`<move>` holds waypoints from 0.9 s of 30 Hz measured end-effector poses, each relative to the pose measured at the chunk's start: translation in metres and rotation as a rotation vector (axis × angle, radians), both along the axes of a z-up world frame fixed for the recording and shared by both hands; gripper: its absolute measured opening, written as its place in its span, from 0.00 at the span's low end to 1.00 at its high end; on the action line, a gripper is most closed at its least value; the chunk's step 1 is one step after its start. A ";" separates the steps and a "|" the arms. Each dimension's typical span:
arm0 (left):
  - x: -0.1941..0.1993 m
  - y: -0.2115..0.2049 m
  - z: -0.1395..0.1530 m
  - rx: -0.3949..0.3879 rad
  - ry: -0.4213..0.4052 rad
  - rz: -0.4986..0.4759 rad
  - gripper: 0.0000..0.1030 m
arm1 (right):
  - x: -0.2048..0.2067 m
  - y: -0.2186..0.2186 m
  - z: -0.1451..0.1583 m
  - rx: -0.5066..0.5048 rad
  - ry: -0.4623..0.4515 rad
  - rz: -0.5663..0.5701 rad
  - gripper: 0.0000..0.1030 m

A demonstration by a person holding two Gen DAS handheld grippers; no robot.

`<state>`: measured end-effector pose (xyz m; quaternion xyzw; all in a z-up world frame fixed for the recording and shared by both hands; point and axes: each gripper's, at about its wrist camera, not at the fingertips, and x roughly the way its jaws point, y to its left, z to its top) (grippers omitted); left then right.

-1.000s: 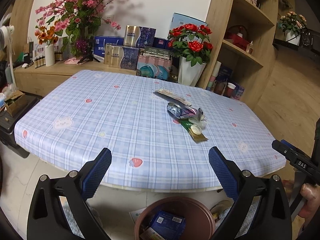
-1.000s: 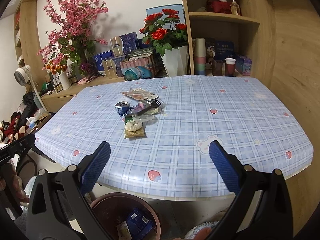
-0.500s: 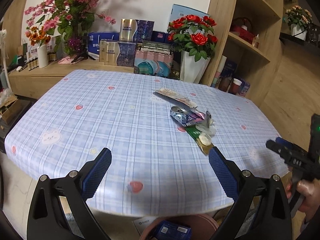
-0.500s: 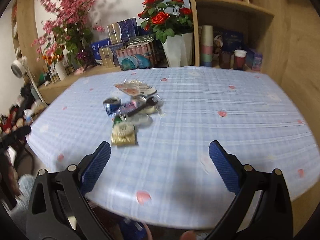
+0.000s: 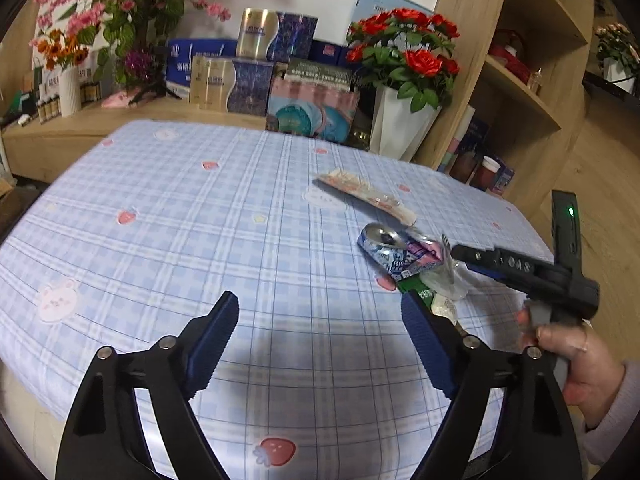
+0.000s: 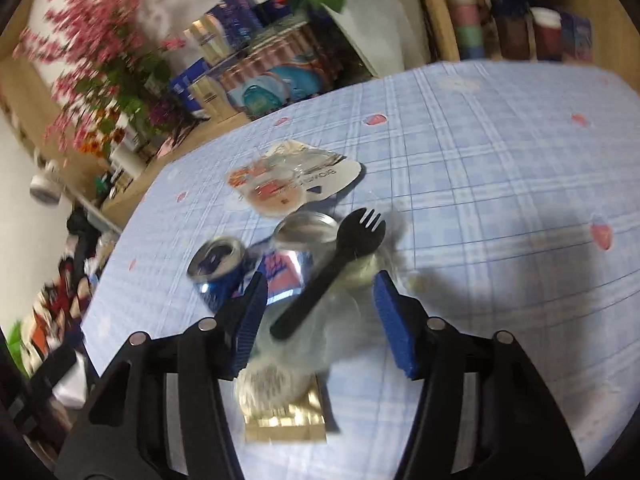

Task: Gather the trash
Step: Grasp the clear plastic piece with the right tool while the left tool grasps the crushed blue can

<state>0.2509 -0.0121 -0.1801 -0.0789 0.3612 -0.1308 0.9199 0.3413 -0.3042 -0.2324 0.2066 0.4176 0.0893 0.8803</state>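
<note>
Both grippers wide | right gripper [image 6: 320, 320] straddles black spork [image 6: 332, 268] | "DAS" (gripper side)

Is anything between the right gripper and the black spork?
Nothing visible. The right gripper is open, and the spork handle already lies between its fingers, on top of a clear wrapper. The crushed can sits just outside the left finger, close but not blocking.
</note>
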 end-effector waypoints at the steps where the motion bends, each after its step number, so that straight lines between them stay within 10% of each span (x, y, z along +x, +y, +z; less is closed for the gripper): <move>1: 0.002 -0.001 -0.002 -0.002 0.005 -0.001 0.77 | 0.003 0.001 -0.003 -0.005 0.009 -0.008 0.56; 6: 0.005 -0.008 -0.009 -0.007 0.015 -0.016 0.77 | 0.007 0.007 -0.015 -0.025 0.035 0.012 0.44; 11: 0.006 -0.014 -0.012 -0.009 0.031 -0.028 0.77 | -0.010 -0.003 -0.004 0.002 -0.012 -0.003 0.07; 27: 0.080 -0.086 -0.043 -0.103 0.168 -0.089 0.72 | -0.064 -0.044 0.013 0.014 -0.076 -0.062 0.07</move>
